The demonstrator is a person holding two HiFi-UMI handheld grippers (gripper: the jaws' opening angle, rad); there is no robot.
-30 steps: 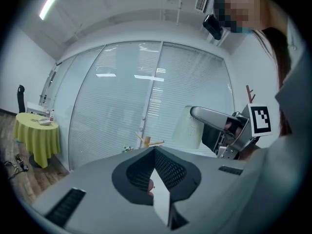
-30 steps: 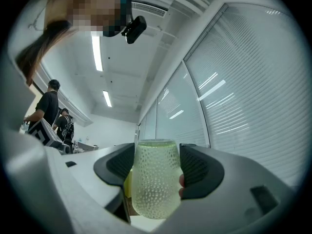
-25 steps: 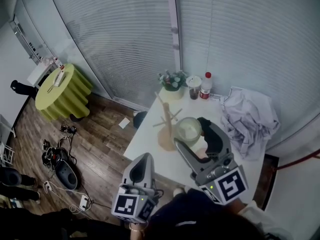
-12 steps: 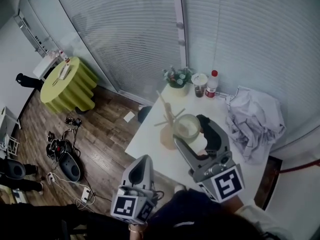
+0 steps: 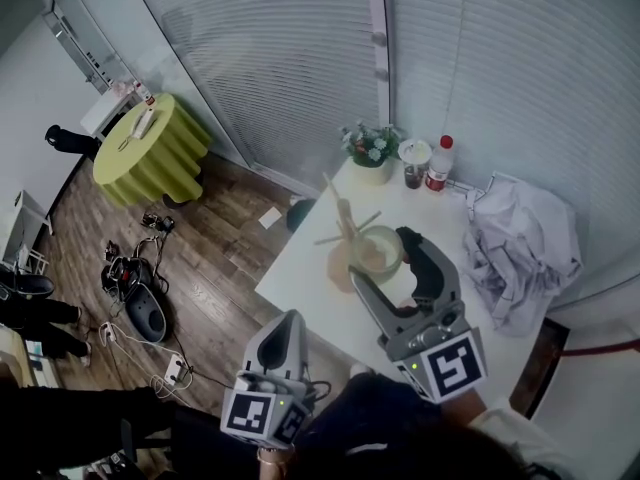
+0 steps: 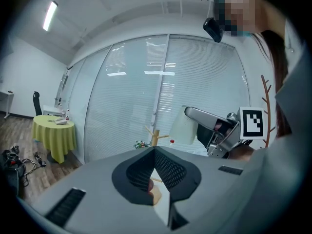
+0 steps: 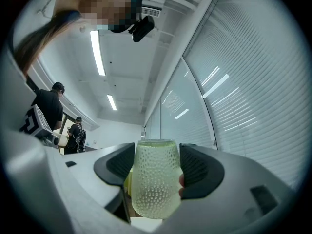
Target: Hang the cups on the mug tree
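Gripping a dimpled cup (image 7: 152, 179): right hand-held gripper (image 7: 153, 172).

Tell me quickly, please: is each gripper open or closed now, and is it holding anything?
Left gripper: closed, holding nothing.
Right gripper: closed on the pale green cup.

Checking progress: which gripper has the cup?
The right gripper, its jaws closed on the pale dimpled cup; the left gripper has its jaws shut on nothing.
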